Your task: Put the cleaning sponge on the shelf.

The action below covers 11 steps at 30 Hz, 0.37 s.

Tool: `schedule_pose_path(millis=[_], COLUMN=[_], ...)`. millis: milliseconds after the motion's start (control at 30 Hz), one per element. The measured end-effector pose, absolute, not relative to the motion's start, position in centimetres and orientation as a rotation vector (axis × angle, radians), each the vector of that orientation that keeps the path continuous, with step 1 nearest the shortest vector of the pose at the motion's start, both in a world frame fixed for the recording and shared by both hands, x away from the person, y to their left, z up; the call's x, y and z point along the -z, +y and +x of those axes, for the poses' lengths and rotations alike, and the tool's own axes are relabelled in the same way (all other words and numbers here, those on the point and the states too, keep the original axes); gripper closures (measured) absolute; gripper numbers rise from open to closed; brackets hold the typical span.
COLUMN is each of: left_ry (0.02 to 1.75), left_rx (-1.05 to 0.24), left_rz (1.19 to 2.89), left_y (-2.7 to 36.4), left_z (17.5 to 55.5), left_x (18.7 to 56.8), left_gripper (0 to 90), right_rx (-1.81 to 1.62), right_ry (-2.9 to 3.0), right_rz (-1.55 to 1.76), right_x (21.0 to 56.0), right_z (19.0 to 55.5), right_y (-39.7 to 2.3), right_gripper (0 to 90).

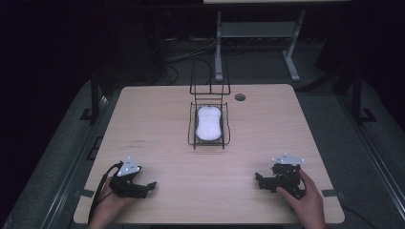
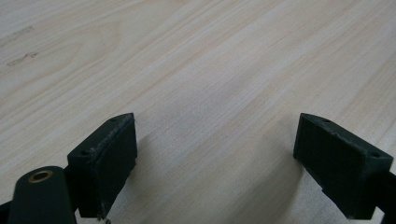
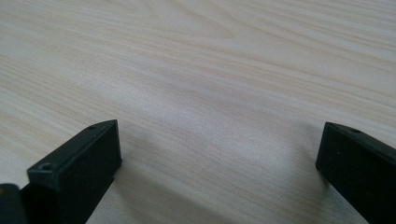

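A black wire basket stands at the middle of the wooden table, and a white bone-shaped object lies inside it. My left gripper rests near the front left edge, held by a hand, with its jaws wide open over bare wood. In the left gripper view, the left gripper has nothing between its black pads. My right gripper sits near the front right, also open. The right gripper shows plain table between its pads.
A tall wire frame rises behind the basket at the far side. A round cable hole is in the table near the far edge. A white desk leg and cables lie on the dark floor beyond.
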State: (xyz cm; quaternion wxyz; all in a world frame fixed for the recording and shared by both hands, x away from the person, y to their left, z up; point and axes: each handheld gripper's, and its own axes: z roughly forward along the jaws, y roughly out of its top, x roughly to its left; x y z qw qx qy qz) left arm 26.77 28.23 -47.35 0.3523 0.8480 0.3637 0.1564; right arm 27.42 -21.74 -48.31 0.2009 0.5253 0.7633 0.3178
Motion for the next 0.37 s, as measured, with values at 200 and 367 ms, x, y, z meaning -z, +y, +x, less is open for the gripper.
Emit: schedule_pose_path(millis=[200,367], left_ry=[0.935,0.935], left_rx=[-0.405,-0.405], left_rz=[2.185,2.185], left_y=[28.4,28.4], left_z=[26.59,26.59], left_x=[47.44,47.44], left_gripper=[12.8,12.8], right_rx=[-0.888,-0.888], right_ry=[2.133,2.133], right_rz=[1.467,1.467], right_x=[48.31,48.31], right_z=[27.42,27.42], right_y=[-21.74,-21.74], right_gripper=[0.0,0.0])
